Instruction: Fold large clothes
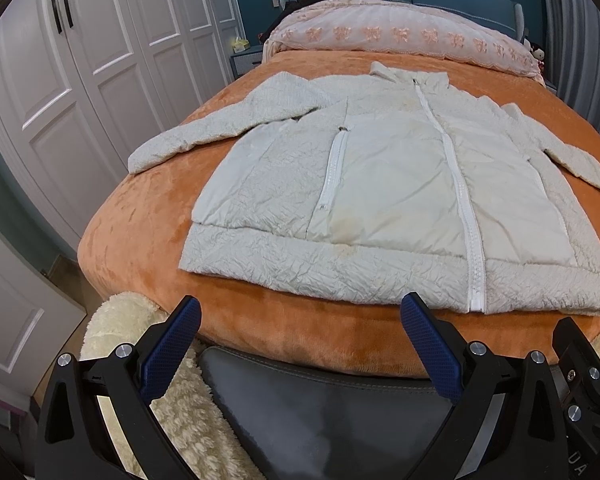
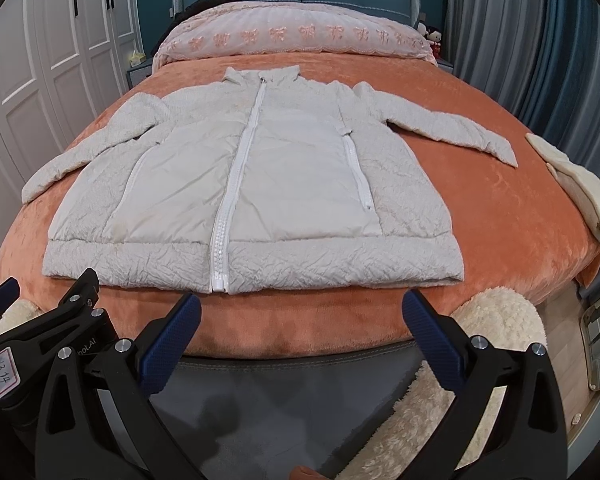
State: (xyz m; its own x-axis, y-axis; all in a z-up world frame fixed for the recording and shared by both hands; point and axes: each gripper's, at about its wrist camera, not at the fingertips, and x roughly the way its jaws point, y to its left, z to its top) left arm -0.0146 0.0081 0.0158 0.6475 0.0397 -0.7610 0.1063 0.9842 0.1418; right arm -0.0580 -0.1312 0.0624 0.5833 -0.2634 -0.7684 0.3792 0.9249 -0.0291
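Holding both sets of fingers spread wide and empty, I have the left gripper (image 1: 300, 320) and right gripper (image 2: 300, 318) hovering short of the bed (image 2: 500, 208) edge. Just beyond the tips lies the white jacket (image 2: 260, 184), flat, zipped, hem nearest me, collar pointing away. Its long axis runs straight ahead; each sleeve spreads outward, one nearer each gripper.

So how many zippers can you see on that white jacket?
3. The main zipper runs down the jacket's centre from collar to hem. One pocket zipper is on the right panel, another on the left panel. Any on the underside are hidden.
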